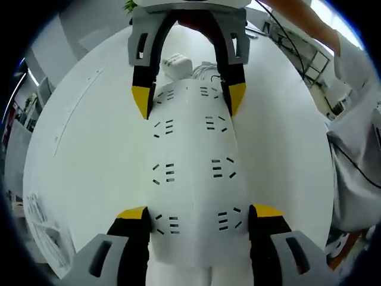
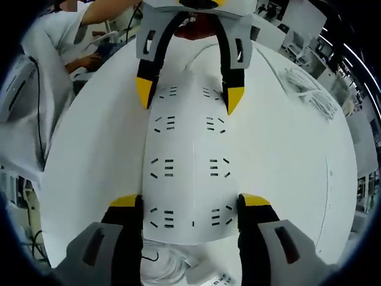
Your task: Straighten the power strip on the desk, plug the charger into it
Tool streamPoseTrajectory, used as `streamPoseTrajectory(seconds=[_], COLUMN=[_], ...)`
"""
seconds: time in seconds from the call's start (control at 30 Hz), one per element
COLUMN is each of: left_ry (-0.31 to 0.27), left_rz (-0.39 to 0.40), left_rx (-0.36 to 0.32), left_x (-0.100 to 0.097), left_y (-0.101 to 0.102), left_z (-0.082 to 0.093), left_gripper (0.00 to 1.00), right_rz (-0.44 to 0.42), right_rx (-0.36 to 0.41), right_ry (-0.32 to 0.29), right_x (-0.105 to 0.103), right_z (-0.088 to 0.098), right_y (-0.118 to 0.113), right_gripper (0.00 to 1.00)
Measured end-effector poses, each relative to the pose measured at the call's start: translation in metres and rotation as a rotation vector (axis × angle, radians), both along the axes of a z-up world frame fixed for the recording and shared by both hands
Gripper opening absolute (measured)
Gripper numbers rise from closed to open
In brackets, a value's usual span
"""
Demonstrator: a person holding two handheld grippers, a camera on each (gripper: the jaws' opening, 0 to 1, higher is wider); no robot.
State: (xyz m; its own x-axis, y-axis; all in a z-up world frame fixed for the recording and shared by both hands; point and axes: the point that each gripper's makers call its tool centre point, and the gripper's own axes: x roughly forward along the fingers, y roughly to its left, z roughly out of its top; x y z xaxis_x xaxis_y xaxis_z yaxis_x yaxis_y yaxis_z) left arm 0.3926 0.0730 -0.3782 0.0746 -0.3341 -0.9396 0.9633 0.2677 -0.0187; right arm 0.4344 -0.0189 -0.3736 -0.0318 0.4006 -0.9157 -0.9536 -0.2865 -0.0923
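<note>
While the strip (image 1: 193,179) lies flat on the white desk (image 1: 77,149), a gripper holds it at each end — both sets of jaws stand spread to its width, yellow tips against its long edges. In the left gripper view, the left gripper (image 1: 199,217) straddles the near end and the right gripper (image 1: 189,98) the far end; the right gripper view shows the reverse, the right gripper (image 2: 189,205) near and the left gripper (image 2: 189,95) far. Each claw therefore appears closed on the strip, as far as the tips show.

Just beyond the strip's far end in the left gripper view sits the charger (image 1: 174,64), beside a coil of white cable (image 1: 205,70). In the right gripper view that cable (image 2: 161,268) lies at the near end, between the jaws.

The step in hand is judged to be straightening. To do it well:
- Keep both grips equal, so that neither end slips.
- Turn both ends together about the middle — do not lift one end.
- Keep the strip flat on the desk.
- Watch the cable; it could drag the charger.
- Release only once the strip lies square.

A second cable bundle (image 2: 309,89) lies on the desk, well apart. A person's sleeve (image 1: 351,173) shows at the desk's edge.
</note>
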Motion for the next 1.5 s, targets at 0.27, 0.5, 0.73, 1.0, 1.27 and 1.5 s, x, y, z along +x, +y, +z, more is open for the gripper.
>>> streamPoseTrajectory(seconds=[0.27, 0.5, 0.73, 1.0, 1.27, 1.5], left_ry=[-0.002, 0.001, 0.008, 0.010, 0.011, 0.007], left_rz=[-0.071, -0.115, -0.148, -0.216, -0.232, -0.231], left_rx=[-0.011, 0.016, 0.062, 0.095, 0.086, 0.085], left_x=[0.002, 0.003, 0.005, 0.008, 0.008, 0.009], left_y=[-0.005, -0.009, -0.010, -0.012, -0.011, -0.011], left_z=[-0.001, -0.001, 0.000, -0.001, -0.001, -0.001], left_gripper=[0.68, 0.68, 0.68, 0.68, 0.68, 0.68], right_rz=[-0.108, -0.161, -0.189, -0.248, -0.267, -0.552], right_rx=[0.033, 0.032, 0.060, 0.105, 0.168, 0.598], right_ry=[-0.032, -0.034, -0.018, -0.005, 0.003, -0.009], right_x=[-0.013, -0.022, -0.021, -0.022, -0.021, 0.011], right_z=[0.002, 0.002, 0.004, 0.005, 0.007, 0.068], right_y=[-0.009, -0.014, -0.016, -0.019, -0.019, -0.044], right_gripper=[0.62, 0.62, 0.62, 0.62, 0.62, 0.68])
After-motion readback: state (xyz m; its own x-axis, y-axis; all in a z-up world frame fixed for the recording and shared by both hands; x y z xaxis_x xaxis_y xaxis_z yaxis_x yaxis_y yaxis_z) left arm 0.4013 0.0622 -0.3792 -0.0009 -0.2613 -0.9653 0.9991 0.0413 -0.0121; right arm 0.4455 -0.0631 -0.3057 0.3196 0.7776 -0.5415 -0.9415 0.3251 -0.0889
